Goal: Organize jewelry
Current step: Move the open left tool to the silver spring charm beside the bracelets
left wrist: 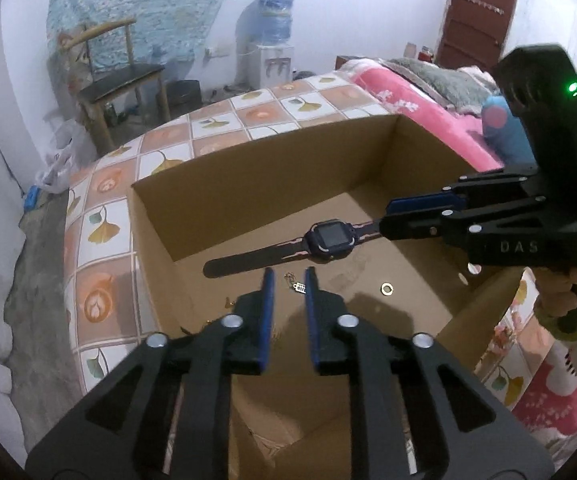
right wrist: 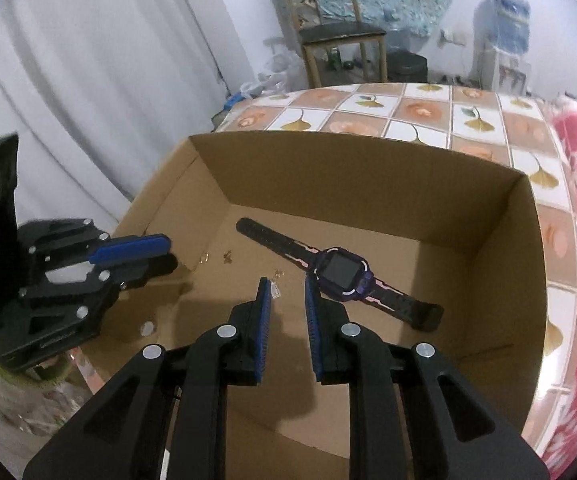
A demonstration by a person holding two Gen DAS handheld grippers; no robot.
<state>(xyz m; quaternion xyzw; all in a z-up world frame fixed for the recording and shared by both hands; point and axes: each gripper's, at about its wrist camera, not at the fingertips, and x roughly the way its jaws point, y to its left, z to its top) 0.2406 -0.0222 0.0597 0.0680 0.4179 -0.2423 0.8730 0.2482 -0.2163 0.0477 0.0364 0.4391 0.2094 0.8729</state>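
Observation:
A purple smartwatch (left wrist: 330, 237) with a black strap lies on the floor of an open cardboard box (left wrist: 248, 168); it also shows in the right wrist view (right wrist: 342, 270). Small gold jewelry pieces (left wrist: 299, 287) and a gold ring (left wrist: 387, 289) lie on the box floor; the gold pieces also show in the right wrist view (right wrist: 228, 256). My left gripper (left wrist: 288, 276) is open above the small pieces. My right gripper (right wrist: 287, 286) is open and empty, its fingertips just left of the watch. In the left wrist view the right gripper (left wrist: 388, 216) sits by the strap end.
The box stands on a table with a tile-pattern cloth (left wrist: 228, 116). A pink bed (left wrist: 400, 92) lies to the right. A wooden chair (right wrist: 340, 36) and a water dispenser (left wrist: 272, 40) stand behind the table. White curtains (right wrist: 68, 80) hang to the left.

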